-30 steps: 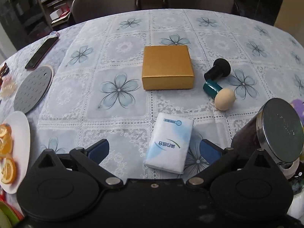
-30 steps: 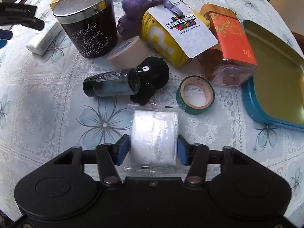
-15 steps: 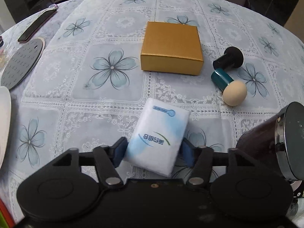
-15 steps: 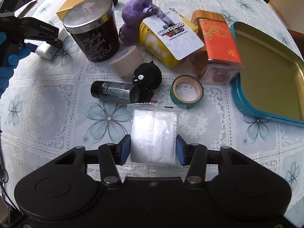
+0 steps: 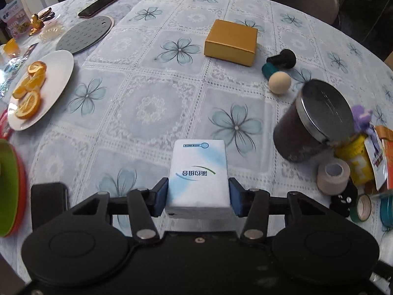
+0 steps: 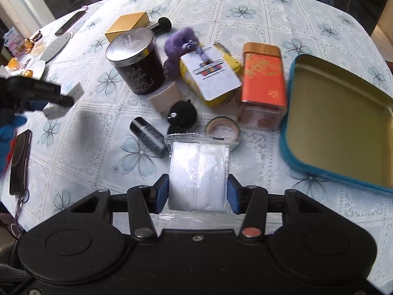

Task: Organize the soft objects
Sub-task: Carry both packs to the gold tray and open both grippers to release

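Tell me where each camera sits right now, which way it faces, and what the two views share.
Left wrist: on the left gripper, facing across the table toward the gold box; its blue pads clamp the tissue pack.
Right wrist: on the right gripper, facing the teal tin; its pads clamp the bagged white cloth.
Shared: the candle jar, the gold box, and the left gripper, at the right view's left edge.

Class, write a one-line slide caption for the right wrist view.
Right gripper clamps a plastic-wrapped white cloth pack above a cluttered floral tablecloth.
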Motion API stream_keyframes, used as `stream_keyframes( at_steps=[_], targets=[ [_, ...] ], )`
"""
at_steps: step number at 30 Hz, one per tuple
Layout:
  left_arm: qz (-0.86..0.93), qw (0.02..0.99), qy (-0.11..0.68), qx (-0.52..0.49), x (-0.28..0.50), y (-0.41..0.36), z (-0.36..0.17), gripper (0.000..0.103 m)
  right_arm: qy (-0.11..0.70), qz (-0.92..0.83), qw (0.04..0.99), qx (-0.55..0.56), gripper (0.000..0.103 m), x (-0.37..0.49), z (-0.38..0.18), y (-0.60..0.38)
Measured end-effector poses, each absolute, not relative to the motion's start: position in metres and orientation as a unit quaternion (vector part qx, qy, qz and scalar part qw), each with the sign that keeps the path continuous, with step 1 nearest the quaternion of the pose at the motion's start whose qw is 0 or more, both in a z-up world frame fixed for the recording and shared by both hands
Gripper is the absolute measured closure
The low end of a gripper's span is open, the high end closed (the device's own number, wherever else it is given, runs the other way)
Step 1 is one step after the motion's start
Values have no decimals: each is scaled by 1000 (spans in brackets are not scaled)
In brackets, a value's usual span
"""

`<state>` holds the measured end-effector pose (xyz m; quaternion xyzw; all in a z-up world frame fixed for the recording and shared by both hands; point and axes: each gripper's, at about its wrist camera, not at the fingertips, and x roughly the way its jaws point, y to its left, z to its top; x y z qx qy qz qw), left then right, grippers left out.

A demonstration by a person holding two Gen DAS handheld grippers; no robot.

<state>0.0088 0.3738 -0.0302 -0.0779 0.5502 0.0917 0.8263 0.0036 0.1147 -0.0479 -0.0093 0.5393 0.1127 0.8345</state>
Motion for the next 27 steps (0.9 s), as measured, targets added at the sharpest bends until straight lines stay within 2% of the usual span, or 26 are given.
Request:
stream_keyframes(
  at_steps=[11,21,27],
  targets=[
    [21,834,542,-104,-39,223,13,55,512,97,853,26,55,3,-27,5],
    [-90,859,503,-39,-7,73,47,55,480,23,875,60,55,8,-5,-98],
    [-101,852,513,12,20,2,48,55,467,-9,880,86,55,20,1,-141]
  ],
)
